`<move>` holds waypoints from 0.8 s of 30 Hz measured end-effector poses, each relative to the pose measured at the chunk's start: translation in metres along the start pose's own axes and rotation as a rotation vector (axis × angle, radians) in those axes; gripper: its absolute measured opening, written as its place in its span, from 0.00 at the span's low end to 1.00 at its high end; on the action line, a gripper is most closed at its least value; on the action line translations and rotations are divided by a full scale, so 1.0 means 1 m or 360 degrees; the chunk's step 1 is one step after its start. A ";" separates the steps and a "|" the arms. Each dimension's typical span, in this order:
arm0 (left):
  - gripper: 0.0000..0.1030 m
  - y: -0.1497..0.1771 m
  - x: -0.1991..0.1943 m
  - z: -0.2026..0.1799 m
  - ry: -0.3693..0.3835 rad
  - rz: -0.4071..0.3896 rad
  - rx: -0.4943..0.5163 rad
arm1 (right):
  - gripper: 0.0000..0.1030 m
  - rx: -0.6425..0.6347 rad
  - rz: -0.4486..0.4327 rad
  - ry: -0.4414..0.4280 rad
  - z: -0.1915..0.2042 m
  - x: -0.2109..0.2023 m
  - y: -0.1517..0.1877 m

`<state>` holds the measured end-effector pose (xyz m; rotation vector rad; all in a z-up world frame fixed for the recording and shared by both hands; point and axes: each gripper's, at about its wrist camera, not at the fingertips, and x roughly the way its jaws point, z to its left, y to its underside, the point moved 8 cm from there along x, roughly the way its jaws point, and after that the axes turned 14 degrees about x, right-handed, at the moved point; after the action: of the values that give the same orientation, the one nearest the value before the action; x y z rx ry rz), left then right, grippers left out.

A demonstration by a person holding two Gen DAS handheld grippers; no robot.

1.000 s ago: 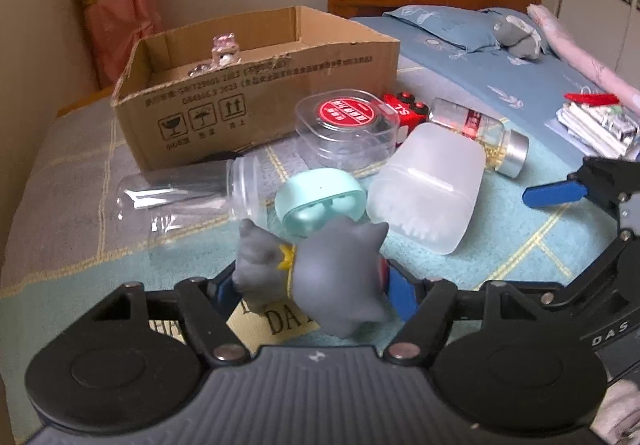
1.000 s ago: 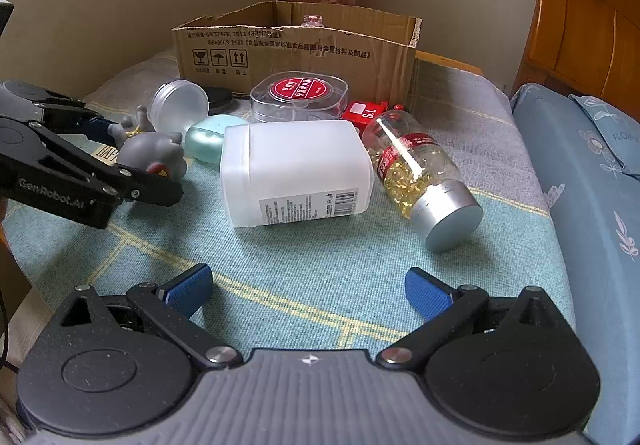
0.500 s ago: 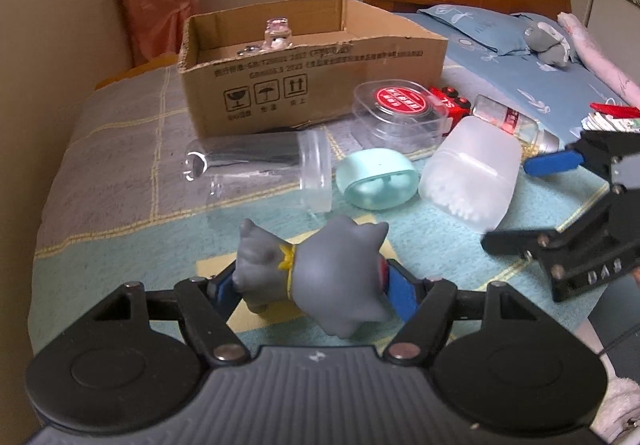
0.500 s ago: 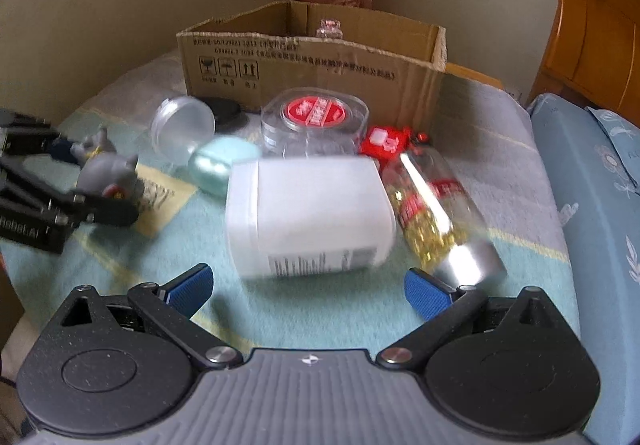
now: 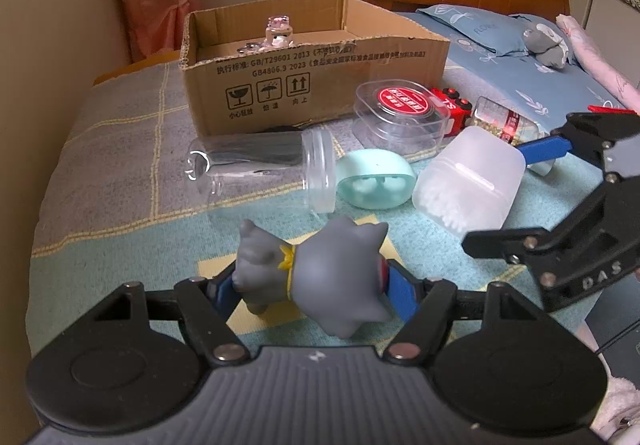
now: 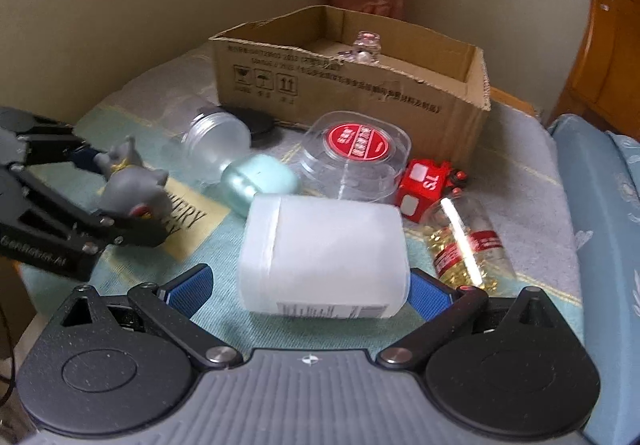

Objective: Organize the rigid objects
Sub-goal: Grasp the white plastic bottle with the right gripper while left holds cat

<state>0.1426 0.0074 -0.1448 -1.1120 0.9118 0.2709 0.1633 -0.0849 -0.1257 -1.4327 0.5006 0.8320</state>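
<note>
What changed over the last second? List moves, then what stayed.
The right claw moved forward and now straddles the white jar, open, not gripping. The left claw lifted the grey toy a little. Unchanged: toy clamped, box and other clutter in place.

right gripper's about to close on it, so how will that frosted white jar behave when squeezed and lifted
The white jar lies on its side, so it may roll if nudged. It looks mostly empty, with cotton swabs bunched at one end in the left view, so probably light. Smooth plastic walls could slip between the open right gripper pads.
</note>
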 end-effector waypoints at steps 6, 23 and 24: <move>0.71 -0.001 0.001 0.000 0.0003 0.0000 0.0010 | 1.00 0.0035 0.0037 0.0044 0.003 0.015 -0.008; 0.70 -0.008 -0.008 -0.008 0.0053 0.0049 0.0207 | 0.84 -0.0045 0.0074 0.0125 -0.004 0.006 -0.012; 0.70 -0.009 -0.010 -0.009 0.0063 0.0047 0.0219 | 0.84 -0.0051 0.0077 0.0119 -0.004 0.004 -0.012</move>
<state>0.1374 -0.0021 -0.1327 -0.9805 0.9684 0.2076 0.1754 -0.0876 -0.1213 -1.4905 0.5827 0.8304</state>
